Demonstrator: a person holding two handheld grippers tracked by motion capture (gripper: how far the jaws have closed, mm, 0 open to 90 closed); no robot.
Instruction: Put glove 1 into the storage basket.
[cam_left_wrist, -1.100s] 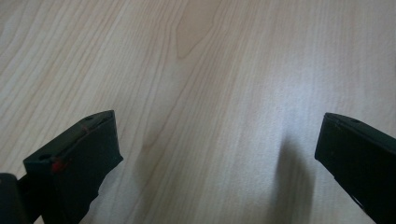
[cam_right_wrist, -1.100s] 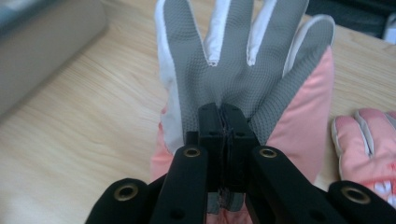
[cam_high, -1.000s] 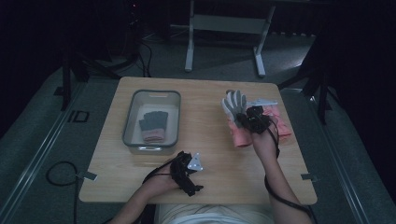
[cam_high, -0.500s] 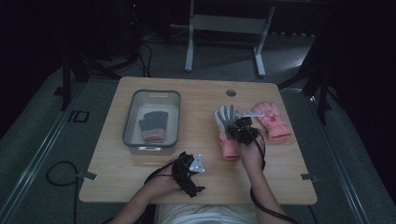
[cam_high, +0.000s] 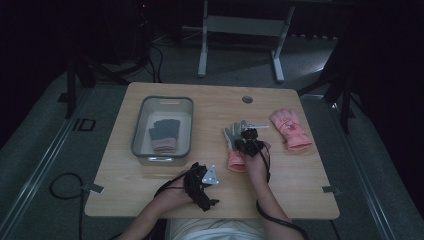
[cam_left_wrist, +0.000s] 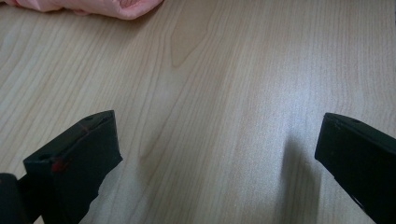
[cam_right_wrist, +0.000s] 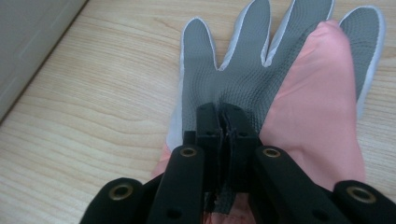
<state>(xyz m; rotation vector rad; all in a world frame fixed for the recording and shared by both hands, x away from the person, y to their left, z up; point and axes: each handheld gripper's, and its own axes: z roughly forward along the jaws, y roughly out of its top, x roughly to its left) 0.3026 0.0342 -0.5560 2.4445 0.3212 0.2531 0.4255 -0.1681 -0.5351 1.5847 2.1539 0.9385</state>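
The right hand-held gripper (cam_right_wrist: 226, 122), clenched on the pink-and-grey glove (cam_right_wrist: 280, 88), should carry it toward the grey bin (cam_high: 162, 130) at nine o'clock, keeping it clear of the rim; the left hand-held gripper (cam_left_wrist: 217, 149) rests released.

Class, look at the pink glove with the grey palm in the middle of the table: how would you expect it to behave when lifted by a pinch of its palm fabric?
The glove is probably floppy: the right claw pinches only a fold of its palm. It likely sags from that point. Its dotted grey palm looks grippy, so it seems unlikely to slip.
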